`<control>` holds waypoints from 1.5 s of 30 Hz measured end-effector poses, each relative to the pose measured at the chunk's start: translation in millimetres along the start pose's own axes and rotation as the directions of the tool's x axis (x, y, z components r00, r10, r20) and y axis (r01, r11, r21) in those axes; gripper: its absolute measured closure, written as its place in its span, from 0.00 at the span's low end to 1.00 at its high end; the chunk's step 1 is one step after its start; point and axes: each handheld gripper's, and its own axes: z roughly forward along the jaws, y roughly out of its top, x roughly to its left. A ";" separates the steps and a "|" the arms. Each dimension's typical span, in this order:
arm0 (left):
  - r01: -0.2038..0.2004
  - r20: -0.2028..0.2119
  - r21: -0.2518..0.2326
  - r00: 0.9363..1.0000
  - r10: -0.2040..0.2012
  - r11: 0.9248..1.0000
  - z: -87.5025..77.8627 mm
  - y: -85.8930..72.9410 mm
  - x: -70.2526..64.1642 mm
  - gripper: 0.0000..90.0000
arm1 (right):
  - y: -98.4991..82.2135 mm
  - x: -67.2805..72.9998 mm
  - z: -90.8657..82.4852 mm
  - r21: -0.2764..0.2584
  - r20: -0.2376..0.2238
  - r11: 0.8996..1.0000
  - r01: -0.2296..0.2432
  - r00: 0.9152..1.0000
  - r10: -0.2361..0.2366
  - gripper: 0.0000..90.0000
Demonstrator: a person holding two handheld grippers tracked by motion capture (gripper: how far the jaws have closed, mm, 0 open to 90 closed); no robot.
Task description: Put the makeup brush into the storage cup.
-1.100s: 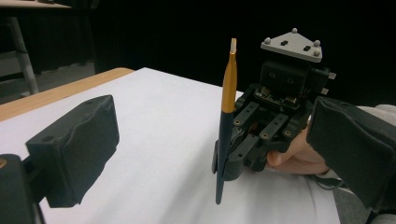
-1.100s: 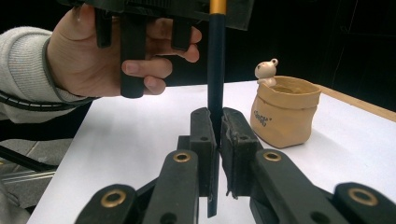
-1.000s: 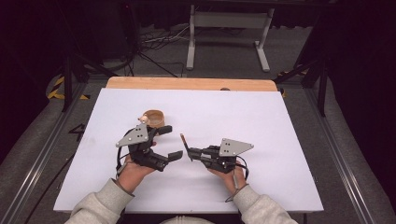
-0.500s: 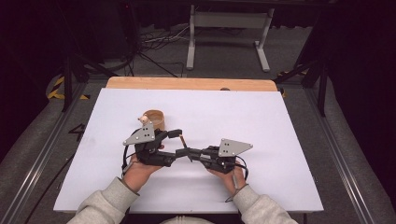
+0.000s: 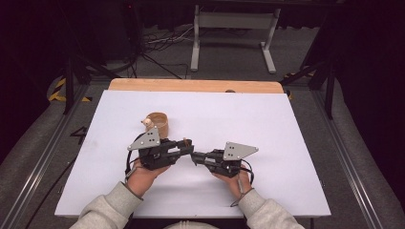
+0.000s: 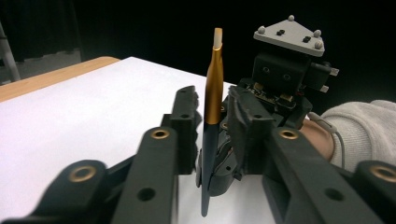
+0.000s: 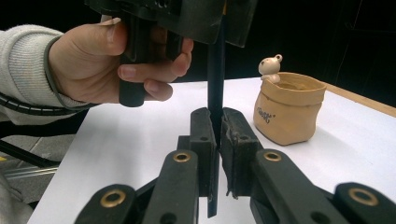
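Now mid-handover above white table point(image 5: 296, 143): brush point(image 6: 213, 112) clamped in right gripper point(image 5: 197, 156), long axis crossing between jaws of left gripper point(image 5: 187, 143), handle end low. Left jaws just been closing, brush between them, contact uncertain. Since a second ago: grippers drawn together, tips meeting. Tan pot point(image 5: 159, 125) behind left gripper, apart.
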 end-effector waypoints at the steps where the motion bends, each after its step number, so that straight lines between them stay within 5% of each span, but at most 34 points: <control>1: -0.004 -0.003 -0.002 1.000 0.004 1.000 -0.3 0.1 0.0 0.85 | 0.0 0.0 0.0 0.000 -0.001 1.000 0.000 1.000 0.000 0.93; 17: -0.028 -0.001 -0.001 1.000 0.028 1.000 -2.2 -0.8 -2.6 0.91 | 0.4 1.7 -0.1 0.005 -0.009 1.000 0.005 1.000 -0.004 0.92; 24: -0.033 -0.013 -0.002 0.999 0.033 0.999 -7.3 4.0 0.1 0.91 | 8.1 4.4 -2.7 0.028 0.022 1.000 0.004 1.000 -0.005 0.55; 29: -0.035 -0.036 0.001 0.999 0.035 0.999 -12.8 10.7 3.4 0.91 | 15.2 7.0 -6.3 0.046 0.075 0.999 -0.023 0.997 0.020 0.15; 36: -0.040 -0.074 -0.002 0.996 0.040 0.999 -21.6 20.6 9.4 0.91 | 20.1 12.5 -13.2 0.026 0.119 0.999 -0.026 0.993 0.023 0.01; 45: -0.053 -0.134 0.017 0.990 0.054 0.998 -28.6 31.0 20.4 0.91 | 23.0 15.1 -24.0 0.020 0.123 1.000 -0.016 0.992 0.014 0.01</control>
